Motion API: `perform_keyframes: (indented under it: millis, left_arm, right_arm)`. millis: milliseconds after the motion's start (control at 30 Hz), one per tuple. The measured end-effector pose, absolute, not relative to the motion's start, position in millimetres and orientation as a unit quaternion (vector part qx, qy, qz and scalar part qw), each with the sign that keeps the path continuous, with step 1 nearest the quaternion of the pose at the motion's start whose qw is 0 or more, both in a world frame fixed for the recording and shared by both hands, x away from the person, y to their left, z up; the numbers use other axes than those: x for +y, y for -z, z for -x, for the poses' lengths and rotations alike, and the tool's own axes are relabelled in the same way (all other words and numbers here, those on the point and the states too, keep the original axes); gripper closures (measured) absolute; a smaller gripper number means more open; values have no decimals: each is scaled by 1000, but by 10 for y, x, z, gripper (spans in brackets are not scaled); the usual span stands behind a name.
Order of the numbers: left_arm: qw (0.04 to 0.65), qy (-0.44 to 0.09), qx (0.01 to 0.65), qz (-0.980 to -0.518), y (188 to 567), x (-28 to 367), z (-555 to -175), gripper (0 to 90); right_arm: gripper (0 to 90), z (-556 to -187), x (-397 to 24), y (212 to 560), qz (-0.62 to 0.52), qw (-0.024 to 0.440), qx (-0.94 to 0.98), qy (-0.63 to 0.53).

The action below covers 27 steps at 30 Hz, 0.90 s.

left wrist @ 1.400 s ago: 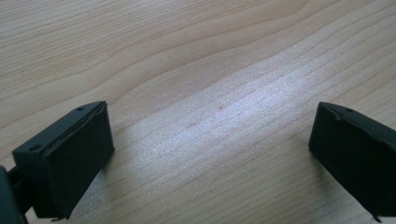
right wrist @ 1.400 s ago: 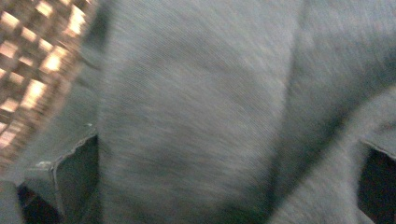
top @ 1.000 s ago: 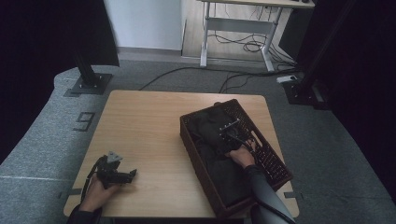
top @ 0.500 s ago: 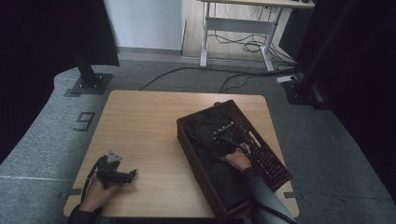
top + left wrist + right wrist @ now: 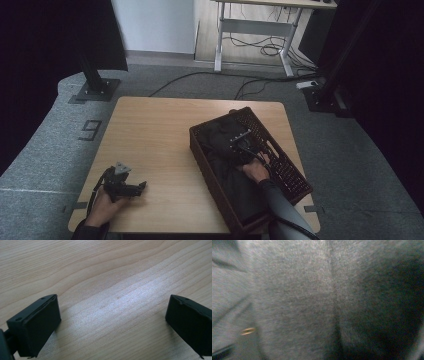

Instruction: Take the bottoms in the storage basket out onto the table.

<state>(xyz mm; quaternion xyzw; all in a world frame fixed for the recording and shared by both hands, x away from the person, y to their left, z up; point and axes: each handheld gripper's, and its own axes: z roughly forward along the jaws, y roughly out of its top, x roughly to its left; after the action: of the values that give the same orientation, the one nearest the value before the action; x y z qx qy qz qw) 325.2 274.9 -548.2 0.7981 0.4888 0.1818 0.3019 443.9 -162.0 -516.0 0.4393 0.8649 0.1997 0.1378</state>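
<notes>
1. The right claw (image 5: 239,142) is down inside the dark brown basket (image 5: 292,177), its tip pushed into the dark grey garment (image 5: 235,180) that fills the basket.
2. Compared with a second ago, the basket sits turned a little on the surface (image 5: 160,130) — its far corner has shifted slightly; the right hand (image 5: 256,170) is in nearly the same spot over the garment.
3. The right claw's jaws have just been closing from their widest. In the right gripper view the cloth (image 5: 312,302) lies pressed close to the lens, blurred, with a seam running down it and a small brass-coloured ring (image 5: 247,331) at lower left; the jaws themselves cannot be made out, so I cannot tell whether they are clamped on the fabric.
4. The left claw (image 5: 131,187) rests on the bare wood near the front left corner of the surface, well apart from the basket, in the same place as before.
5. In the left gripper view (image 5: 112,322) its two black jaws stand wide apart — nothing between them but wood grain.
6. The garment lies wholly within the basket, on the right half of the surface.
</notes>
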Motion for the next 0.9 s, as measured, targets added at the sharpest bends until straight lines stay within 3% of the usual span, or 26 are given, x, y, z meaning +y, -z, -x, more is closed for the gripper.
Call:
perform_keyframes:
  millis: [33,67,100,200,467,900]
  left_arm:
    - [302,-182,489,-798,5482,2748,-3251,0]
    - [302,-182,489,-798,5482,2749,-3251,0]
    - [302,-182,489,-798,5482,2749,-3251,0]
    - [302,-182,489,-798,5482,2749,-3251,0]
    - [302,-182,489,-798,5482,2749,-3251,0]
    - [302,-182,489,-798,5482,2749,-3252,0]
  right_arm:
    - [358,-4432,-1626,5146,-442,142,863,-201]
    - [508,-4413,-1635,5111,-439,147,862,-208]
    - [508,-4413,-1635,5111,-439,147,862,-208]
    - [662,-4396,-1664,5069,-444,152,856,-218]
    - [728,-4380,-1725,5012,-448,147,847,-244]
    - [737,-4274,-1840,4882,-453,139,819,-323]
